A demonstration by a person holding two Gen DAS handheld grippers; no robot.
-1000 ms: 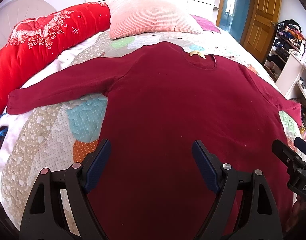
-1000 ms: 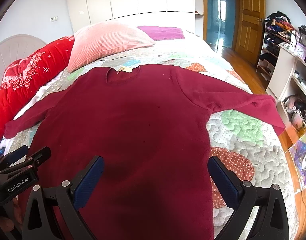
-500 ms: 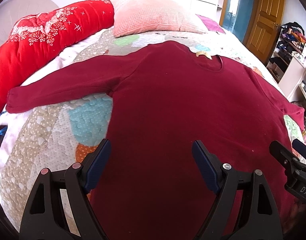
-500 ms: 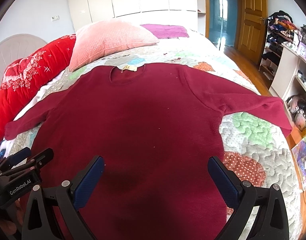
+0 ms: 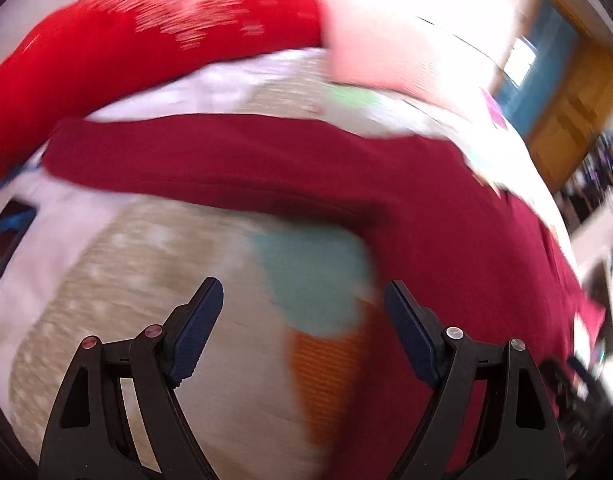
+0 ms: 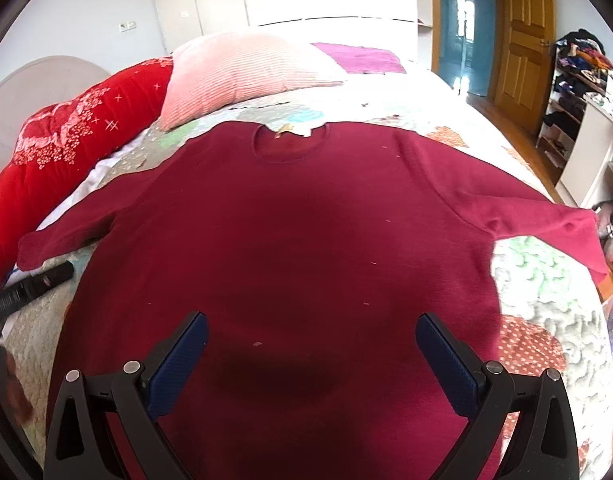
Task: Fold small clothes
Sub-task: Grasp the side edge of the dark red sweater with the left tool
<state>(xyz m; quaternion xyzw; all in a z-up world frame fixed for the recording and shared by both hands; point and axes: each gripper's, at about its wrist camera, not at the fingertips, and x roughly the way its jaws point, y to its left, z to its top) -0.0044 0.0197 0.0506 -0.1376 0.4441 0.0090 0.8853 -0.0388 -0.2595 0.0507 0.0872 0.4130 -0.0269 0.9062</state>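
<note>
A bed covered by a patchwork quilt [image 6: 546, 288] was seen filling most of both views. Across it a dark red long-sleeved top [image 6: 290, 248] was laid flat, neckline at the far side and both sleeves stretched out to left and right. A red duvet [image 6: 70, 140] was bunched along the far left edge of the bed, and a pink pillow [image 6: 242, 72] was set just beyond the neckline. A wooden door [image 6: 522, 44] was visible at the far right.

The right gripper [image 6: 311, 364] was held above the near part of the top's body, its jaws spread wide with nothing between them. The left gripper [image 5: 302, 328] was held over bare quilt at the left of the top, just near its left sleeve [image 5: 194, 160], jaws likewise spread wide and empty; that view was heavily blurred. In the right wrist view, part of the left gripper's black frame was seen at the left edge.
</note>
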